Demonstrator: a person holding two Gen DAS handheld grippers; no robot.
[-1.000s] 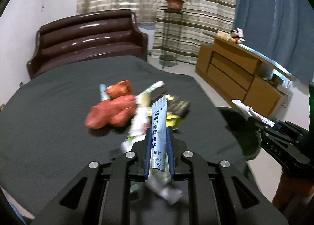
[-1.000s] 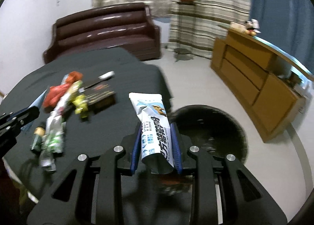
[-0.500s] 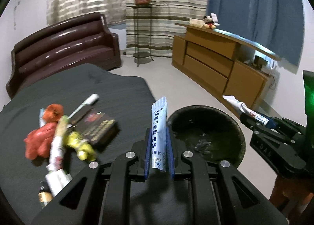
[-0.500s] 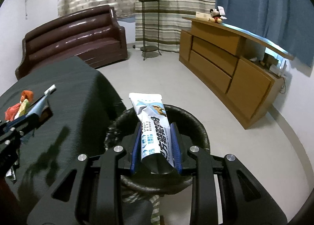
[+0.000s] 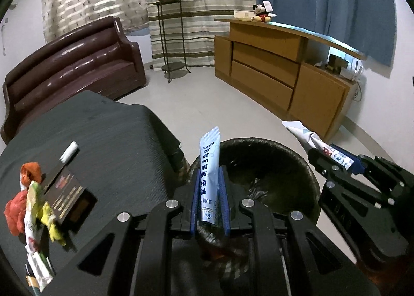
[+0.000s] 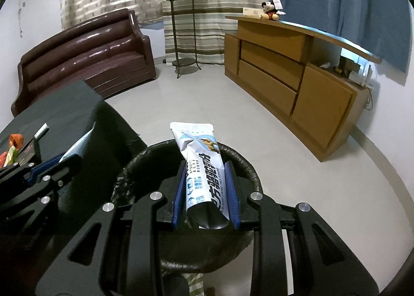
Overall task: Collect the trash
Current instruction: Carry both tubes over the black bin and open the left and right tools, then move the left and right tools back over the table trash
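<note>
My left gripper (image 5: 209, 184) is shut on a pale blue sachet (image 5: 209, 172) and holds it over the near rim of the black-lined trash bin (image 5: 292, 151). My right gripper (image 6: 204, 184) is shut on a white and blue milk powder packet (image 6: 204, 164) above the same bin (image 6: 248, 164). The right gripper also shows in the left wrist view (image 5: 333, 159), over the bin's right rim. The left gripper shows at the left of the right wrist view (image 6: 64, 159). Several wrappers stay on the dark table (image 5: 116, 146): red crumpled ones (image 5: 18, 208), a dark packet (image 5: 67, 197) and a white stick (image 5: 68, 151).
A brown sofa (image 5: 72, 63) stands behind the table. A wooden sideboard (image 5: 284, 68) runs along the right wall. A metal plant stand (image 5: 168, 37) stands by the curtains. Pale floor (image 5: 207, 107) lies between them.
Both grippers swung right from the table to the bin, each still holding its packet. The pile of wrappers has slid to the far left of both views.
</note>
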